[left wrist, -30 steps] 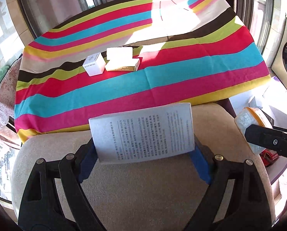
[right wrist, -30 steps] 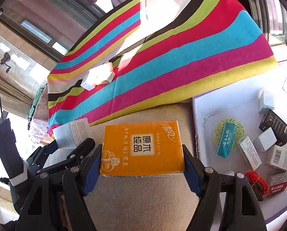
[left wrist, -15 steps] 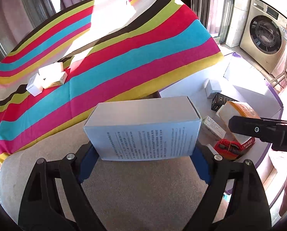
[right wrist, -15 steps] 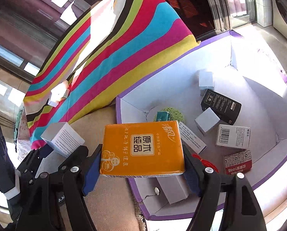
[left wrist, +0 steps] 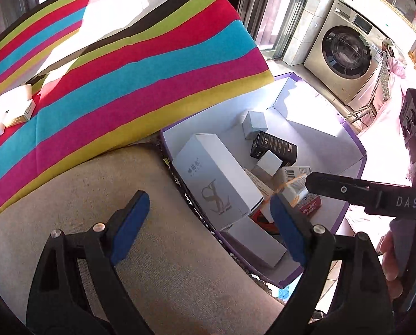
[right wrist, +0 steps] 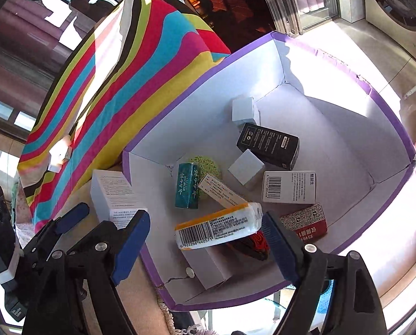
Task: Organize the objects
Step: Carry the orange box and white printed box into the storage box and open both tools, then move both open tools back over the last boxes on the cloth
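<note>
Left wrist view has our big white box [left wrist: 219,178] tipped over the near wall of the purple-edged bin [left wrist: 356,142], one end down among the stuff inside, and our left gripper [left wrist: 208,212] sits just behind it with the jaws spread wide and nothing between them. Right wrist view shows the orange-and-white tissue pack [right wrist: 219,226] lying in the bin on top of a white carton and a red bundle; our right gripper [right wrist: 205,240] is open too, jaws apart either side of the pack, though we can't tell if a pad is touching it. Around it in the bin are a teal box [right wrist: 187,185], a black box [right wrist: 268,145], a barcode box [right wrist: 289,187], a red QR box [right wrist: 305,222] and two small white cubes. Beside the bin, the striped tabletop [left wrist: 110,67] carries a few small white boxes [left wrist: 9,110].
</note>
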Available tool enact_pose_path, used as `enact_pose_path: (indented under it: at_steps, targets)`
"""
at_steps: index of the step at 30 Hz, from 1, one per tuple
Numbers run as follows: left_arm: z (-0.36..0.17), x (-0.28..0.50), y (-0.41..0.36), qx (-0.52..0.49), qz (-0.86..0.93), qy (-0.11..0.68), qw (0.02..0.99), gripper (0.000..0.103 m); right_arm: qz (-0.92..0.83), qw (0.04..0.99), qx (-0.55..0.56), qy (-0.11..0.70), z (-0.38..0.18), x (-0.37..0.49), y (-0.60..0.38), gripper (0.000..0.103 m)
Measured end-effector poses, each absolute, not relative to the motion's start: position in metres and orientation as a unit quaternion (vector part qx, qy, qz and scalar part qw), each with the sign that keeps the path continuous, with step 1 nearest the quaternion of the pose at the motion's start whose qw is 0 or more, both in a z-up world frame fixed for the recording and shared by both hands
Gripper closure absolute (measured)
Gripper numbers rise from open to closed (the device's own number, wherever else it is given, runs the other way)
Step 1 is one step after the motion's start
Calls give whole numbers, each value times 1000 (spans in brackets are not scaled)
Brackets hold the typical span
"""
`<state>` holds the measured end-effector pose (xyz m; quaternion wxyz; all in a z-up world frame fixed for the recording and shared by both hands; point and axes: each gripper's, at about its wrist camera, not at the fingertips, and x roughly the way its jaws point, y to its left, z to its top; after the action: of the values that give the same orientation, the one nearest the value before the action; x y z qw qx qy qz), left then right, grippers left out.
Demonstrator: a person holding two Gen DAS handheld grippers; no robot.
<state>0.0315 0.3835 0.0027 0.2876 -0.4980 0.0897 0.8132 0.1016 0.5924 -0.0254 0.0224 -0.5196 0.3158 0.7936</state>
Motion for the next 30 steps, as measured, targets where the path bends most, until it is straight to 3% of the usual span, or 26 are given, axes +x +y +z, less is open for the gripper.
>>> enact_pose_path:
  at_steps: [8,16,30]
  targets:
    - [9,35,374,-490,816,95,292,12,789,4,-541,292,-28,96,569,17]
    - [19,28,344,-471,844,102,236,12,794,-26,-539,279,-20,90,543,17]
    - [22,-2,220,-478,867,3,139,12,826,-91,-513,214,21,65,452,17]
